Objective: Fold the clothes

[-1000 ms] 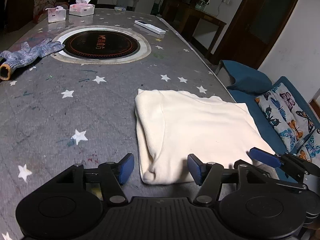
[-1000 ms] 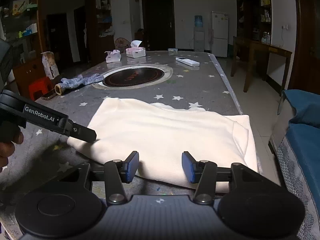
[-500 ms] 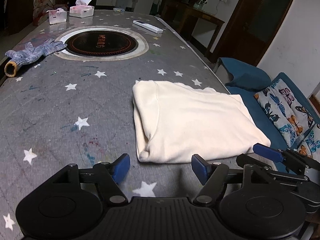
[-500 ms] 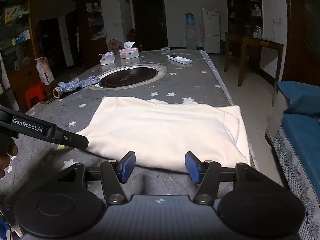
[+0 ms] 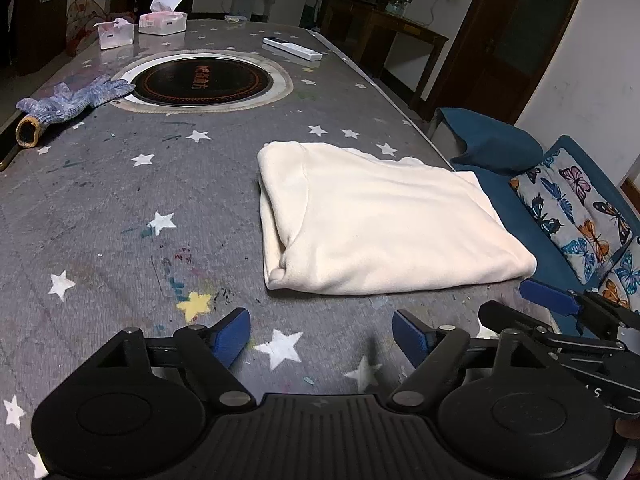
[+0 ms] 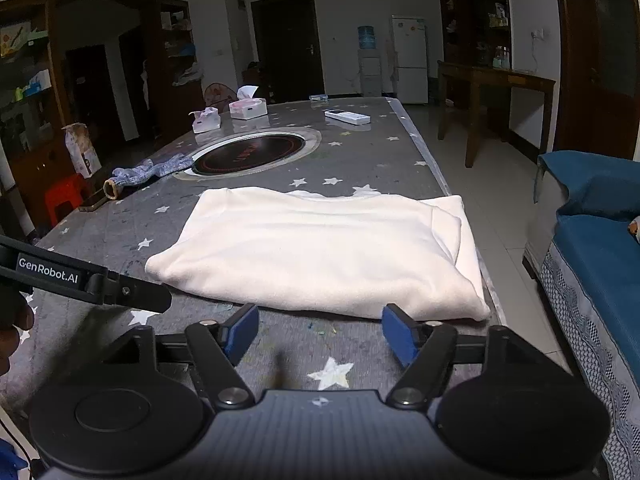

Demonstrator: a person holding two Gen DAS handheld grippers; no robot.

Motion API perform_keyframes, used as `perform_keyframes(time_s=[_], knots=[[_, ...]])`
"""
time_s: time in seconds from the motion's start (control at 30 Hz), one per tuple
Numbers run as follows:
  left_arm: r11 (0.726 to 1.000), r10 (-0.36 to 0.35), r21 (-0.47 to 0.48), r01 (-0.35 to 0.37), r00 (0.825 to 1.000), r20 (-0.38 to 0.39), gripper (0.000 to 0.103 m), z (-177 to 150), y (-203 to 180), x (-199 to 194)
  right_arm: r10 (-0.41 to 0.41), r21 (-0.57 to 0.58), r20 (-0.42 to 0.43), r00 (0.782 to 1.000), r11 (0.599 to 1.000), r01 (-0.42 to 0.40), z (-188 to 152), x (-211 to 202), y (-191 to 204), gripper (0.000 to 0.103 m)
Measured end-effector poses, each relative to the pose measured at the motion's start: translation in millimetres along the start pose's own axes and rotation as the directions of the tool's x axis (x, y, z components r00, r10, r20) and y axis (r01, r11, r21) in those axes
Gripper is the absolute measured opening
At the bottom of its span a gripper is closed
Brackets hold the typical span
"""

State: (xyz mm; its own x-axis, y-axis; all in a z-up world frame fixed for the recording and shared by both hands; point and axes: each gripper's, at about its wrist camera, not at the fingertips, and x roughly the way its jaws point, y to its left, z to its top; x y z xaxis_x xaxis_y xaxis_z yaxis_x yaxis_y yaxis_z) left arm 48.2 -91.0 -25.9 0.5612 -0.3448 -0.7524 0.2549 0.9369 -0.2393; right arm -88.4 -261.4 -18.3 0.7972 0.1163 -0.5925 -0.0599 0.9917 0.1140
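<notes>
A cream garment (image 5: 380, 224) lies folded into a flat rectangle on the grey star-patterned table (image 5: 120, 216), near its right edge; it also shows in the right wrist view (image 6: 320, 248). My left gripper (image 5: 322, 338) is open and empty, a little short of the garment's near edge. My right gripper (image 6: 320, 334) is open and empty, also just short of the near edge. The right gripper's fingers (image 5: 548, 300) show at the right of the left wrist view. The left gripper's arm (image 6: 88, 280) shows at the left of the right wrist view.
A round black cooktop (image 5: 202, 80) is set in the table's middle. A blue knit glove (image 5: 72, 98) lies at the left. Two tissue boxes (image 5: 162, 22) and a white remote (image 5: 292, 48) are at the far end. A blue sofa with butterfly cushions (image 5: 572, 200) stands right of the table.
Both grippers have drawn back from the garment toward the table's near edge and stayed open. The folded garment lies still.
</notes>
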Motion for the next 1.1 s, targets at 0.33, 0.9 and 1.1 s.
perform_keyframes(time_s=[0.33,0.9,1.1], knots=[[1.000,0.014,0.015,-0.014,1.000,0.006,0.088,-5.1,-5.5,-2.7,-0.012,0.016,0.000,1.000,1.000,0.012,-3.3,-2.9,0.1,0.077],[0.999,0.030,0.035,-0.031,0.999,0.014,0.096,-12.7,-13.3,-8.8,-0.027,0.020,0.011,1.000,0.999,0.027,-8.3,-11.1,1.1,0.087],[0.998,0.035,0.049,-0.036,0.999,0.017,0.097,-15.9,-17.4,-11.0,-0.031,0.025,0.012,0.999,0.999,0.031,-10.4,-14.5,0.1,0.088]])
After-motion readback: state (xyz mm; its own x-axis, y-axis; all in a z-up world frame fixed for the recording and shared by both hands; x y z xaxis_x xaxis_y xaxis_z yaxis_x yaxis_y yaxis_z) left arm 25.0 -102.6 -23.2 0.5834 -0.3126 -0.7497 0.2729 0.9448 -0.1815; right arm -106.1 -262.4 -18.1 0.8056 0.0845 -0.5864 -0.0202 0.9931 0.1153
